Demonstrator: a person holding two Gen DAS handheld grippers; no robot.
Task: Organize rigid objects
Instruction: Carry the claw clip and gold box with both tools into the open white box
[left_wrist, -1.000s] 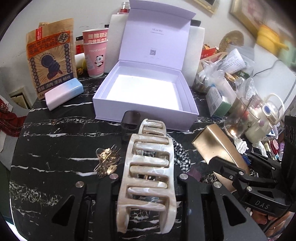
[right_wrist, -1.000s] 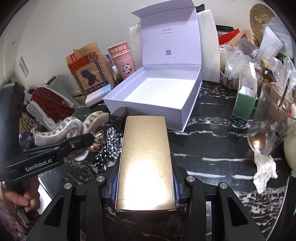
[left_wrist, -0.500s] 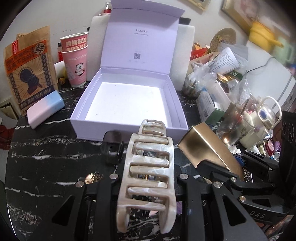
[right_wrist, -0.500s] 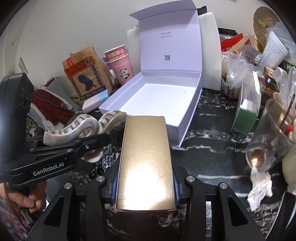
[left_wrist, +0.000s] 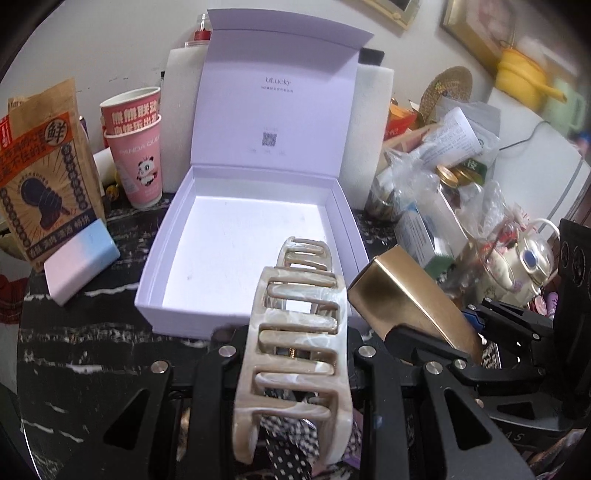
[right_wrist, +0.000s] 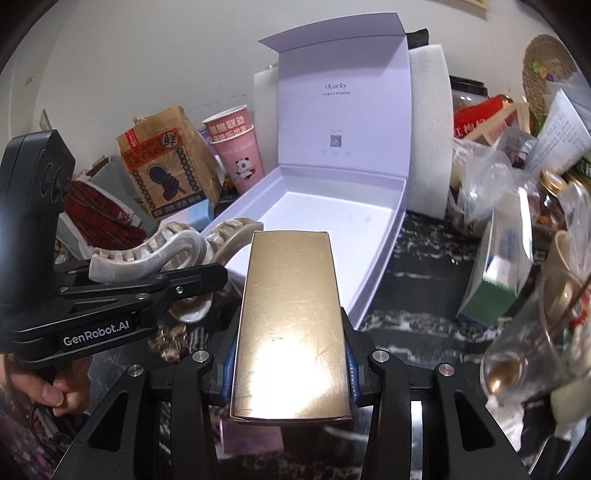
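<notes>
A cream marbled hair claw clip (left_wrist: 295, 350) sits lengthwise in my left gripper (left_wrist: 295, 349), which is shut on it. Its far end hangs over the front rim of the open lavender box (left_wrist: 236, 236). My right gripper (right_wrist: 291, 356) is shut on a flat gold case (right_wrist: 291, 325), whose far end reaches the box's (right_wrist: 332, 221) near corner. The box's lid stands upright and its inside is bare. In the right wrist view the left gripper (right_wrist: 192, 284) and the clip (right_wrist: 162, 254) appear at the left, close beside the gold case. The left wrist view shows the gold case (left_wrist: 410, 295) at the right.
Stacked pink paper cups (left_wrist: 140, 158), a brown snack bag (left_wrist: 44, 184) and a pastel block (left_wrist: 81, 258) stand left of the box. Right of it are a green-white carton (right_wrist: 498, 273), a glass with a spoon (right_wrist: 535, 332) and bagged clutter. Polka-dot fabric (left_wrist: 295, 443) lies under the left gripper.
Both grippers have moved forward and a little up toward the box, each keeping its object. The clip now overlaps the box's front rim, and the gold case has reached its corner.
</notes>
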